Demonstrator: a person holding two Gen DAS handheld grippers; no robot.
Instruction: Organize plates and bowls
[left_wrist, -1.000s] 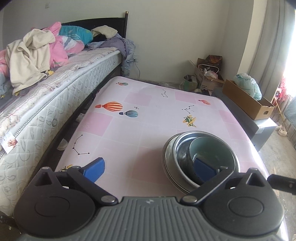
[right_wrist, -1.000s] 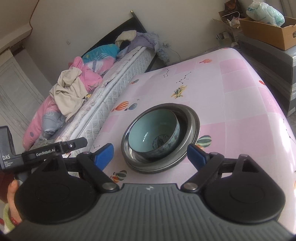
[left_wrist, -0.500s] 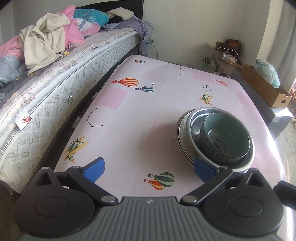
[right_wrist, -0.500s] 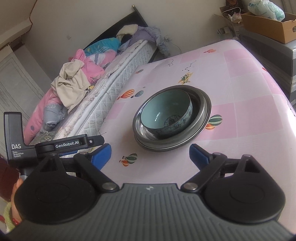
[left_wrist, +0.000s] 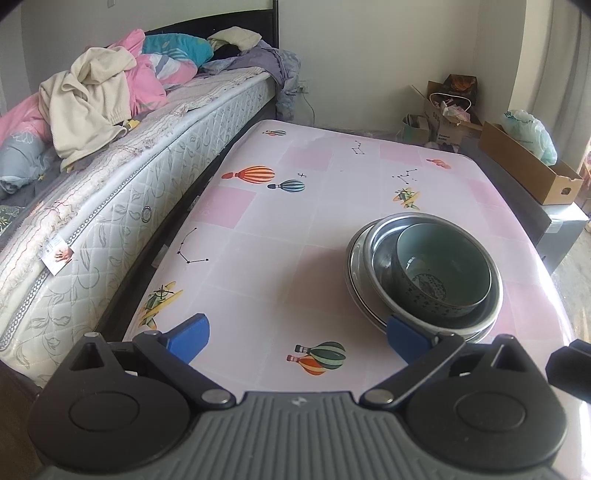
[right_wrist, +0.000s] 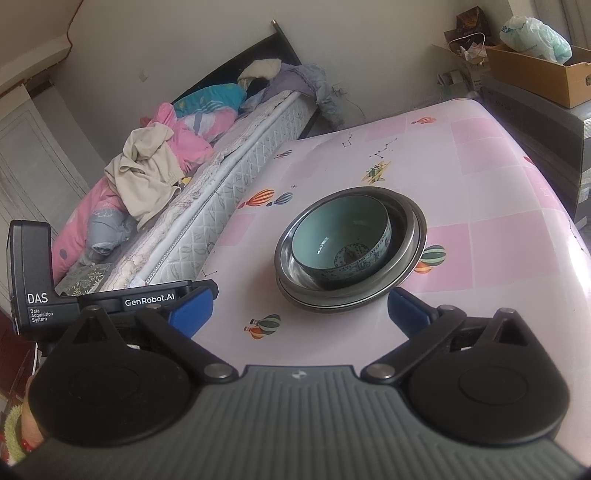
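Observation:
A pale green ceramic bowl sits inside a steel bowl, which rests on a steel plate, all stacked on the pink table. The same ceramic bowl, steel bowl and plate show in the right wrist view. My left gripper is open and empty, just in front of the stack and to its left. My right gripper is open and empty, just in front of the stack.
A bed with heaped clothes runs along the table's left side. A cardboard box with a plastic bag sits on a grey cabinet to the right. The left gripper's body shows at the left of the right wrist view.
Both grippers have drawn back from the stack toward the table's front edge. The stacked bowls and plate have stayed in place.

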